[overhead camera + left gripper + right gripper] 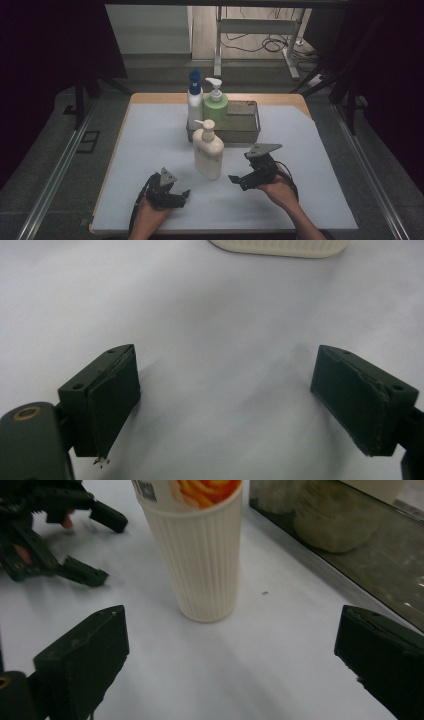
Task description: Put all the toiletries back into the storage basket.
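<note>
A cream pump bottle (208, 152) with an orange label stands upright in the middle of the white mat. In the right gripper view its ribbed base (200, 560) rises just beyond my right gripper (230, 650), whose jaws stand wide apart with nothing between them. In the high view that right gripper (240, 167) hovers to the right of the bottle, pointing left at it. My left gripper (184, 198) rests low on the mat to the bottle's front left, open and empty (225, 390), with the bottle's base (277, 247) at the top edge of its view.
A metal tray (245, 125) stands behind the cream bottle, with a green pump bottle (216, 107) in it and a blue-capped white bottle (194, 100) at its left end. The tray wall (350, 565) runs close on the right in the right gripper view. Bare mat lies left and right.
</note>
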The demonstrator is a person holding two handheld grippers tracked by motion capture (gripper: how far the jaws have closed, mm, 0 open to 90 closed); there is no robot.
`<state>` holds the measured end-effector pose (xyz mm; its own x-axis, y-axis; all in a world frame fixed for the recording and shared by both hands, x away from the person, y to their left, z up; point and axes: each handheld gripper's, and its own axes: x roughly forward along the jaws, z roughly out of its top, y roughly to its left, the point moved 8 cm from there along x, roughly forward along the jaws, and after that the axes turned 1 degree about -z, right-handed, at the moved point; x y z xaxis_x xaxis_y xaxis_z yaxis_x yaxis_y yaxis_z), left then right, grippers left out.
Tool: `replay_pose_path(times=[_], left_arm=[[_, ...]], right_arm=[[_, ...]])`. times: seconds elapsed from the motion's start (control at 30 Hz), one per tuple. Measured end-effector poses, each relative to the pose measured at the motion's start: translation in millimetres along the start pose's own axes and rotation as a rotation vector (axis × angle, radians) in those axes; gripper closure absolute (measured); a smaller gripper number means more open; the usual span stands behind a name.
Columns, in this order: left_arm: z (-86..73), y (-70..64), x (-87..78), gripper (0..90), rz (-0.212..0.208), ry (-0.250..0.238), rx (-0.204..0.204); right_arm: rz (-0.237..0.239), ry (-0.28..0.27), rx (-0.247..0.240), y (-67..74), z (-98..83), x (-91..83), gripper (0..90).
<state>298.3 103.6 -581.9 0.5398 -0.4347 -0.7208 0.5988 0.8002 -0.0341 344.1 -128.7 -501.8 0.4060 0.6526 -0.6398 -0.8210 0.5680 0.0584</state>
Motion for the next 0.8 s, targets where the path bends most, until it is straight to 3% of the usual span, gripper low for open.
replay_pose_path(times=[0.17, 0.8], left_arm=[[0.0, -0.1, 0.0, 12.0, 0.000, -0.001, 0.000], [-0.1, -0.1, -0.1, 12.1, 0.000, 0.000, 0.002]], right_arm=[[0.020, -0.020, 0.017, 5.1, 8.8, 4.5, 3.1], [-0.046, -0.026, -0.022, 9.0, 43.1, 20.9, 7.3]])
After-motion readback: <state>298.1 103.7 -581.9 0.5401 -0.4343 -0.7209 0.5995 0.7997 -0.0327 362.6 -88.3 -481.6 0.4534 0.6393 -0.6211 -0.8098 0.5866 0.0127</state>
